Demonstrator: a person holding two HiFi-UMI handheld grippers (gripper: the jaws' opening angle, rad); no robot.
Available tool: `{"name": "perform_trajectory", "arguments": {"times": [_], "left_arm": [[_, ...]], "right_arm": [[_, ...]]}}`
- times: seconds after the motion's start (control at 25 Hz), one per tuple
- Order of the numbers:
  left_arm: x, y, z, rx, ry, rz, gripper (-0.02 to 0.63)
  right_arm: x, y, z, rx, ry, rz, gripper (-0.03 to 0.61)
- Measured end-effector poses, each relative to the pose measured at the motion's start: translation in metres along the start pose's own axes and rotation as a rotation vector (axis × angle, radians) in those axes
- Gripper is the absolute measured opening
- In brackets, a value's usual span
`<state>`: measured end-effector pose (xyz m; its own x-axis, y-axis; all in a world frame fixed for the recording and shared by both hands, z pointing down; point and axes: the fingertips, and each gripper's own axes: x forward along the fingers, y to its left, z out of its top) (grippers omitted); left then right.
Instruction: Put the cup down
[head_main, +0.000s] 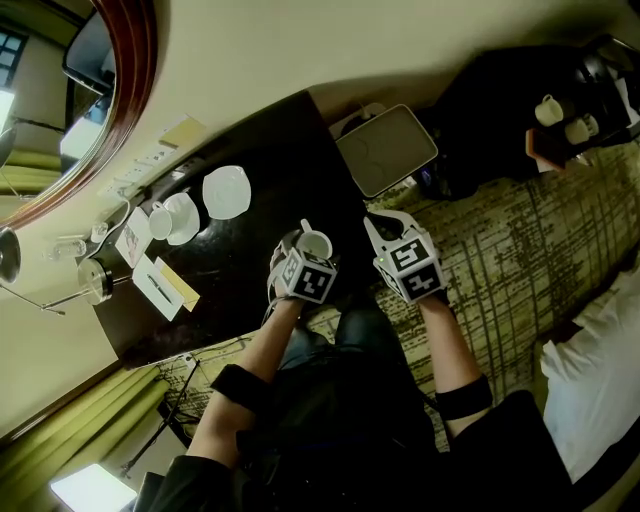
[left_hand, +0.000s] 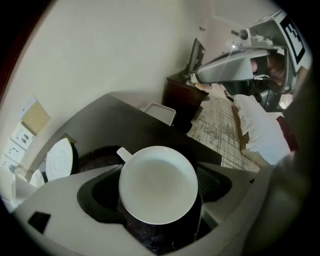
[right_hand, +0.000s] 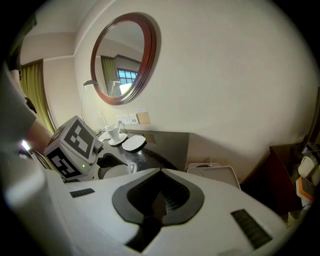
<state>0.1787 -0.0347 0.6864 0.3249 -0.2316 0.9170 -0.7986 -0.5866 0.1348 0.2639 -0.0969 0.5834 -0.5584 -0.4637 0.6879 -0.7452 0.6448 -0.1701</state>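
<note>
Left gripper (left_hand: 159, 200) tilted steeply down, its jaws set wide and closed against both sides of an empty white cup (left_hand: 157, 180), whose handle points away from the camera. The cup is at the near end of a dark table (head_main: 270, 160). Right gripper (head_main: 386, 226) just beside it, jaws pressed together, holding nothing. Further back on the table, 1 bare saucer (head_main: 227, 190) beside a 2nd cup on its saucer (head_main: 175, 218). Round wood-framed mirror (right_hand: 125, 57) on the wall above

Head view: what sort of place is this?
Probably a hotel room: a round wall mirror, a dark desk set with white saucers, and white bedding at the side.
</note>
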Motion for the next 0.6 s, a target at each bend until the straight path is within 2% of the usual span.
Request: {"name": "perform_trajectory", "arguments": {"times": [0.32, 0.6], "left_arm": [[-0.007, 0.002, 0.003, -0.009, -0.03, -0.007, 0.426], [-0.034, 0.032, 0.014, 0.0, -0.069, 0.019, 0.426]], "right_arm": [[0.008, 0.019, 0.001, -0.009, 0.016, 0.044, 0.005], [0.015, 0.051, 0.014, -0.041, 0.015, 0.112, 0.005]]}}
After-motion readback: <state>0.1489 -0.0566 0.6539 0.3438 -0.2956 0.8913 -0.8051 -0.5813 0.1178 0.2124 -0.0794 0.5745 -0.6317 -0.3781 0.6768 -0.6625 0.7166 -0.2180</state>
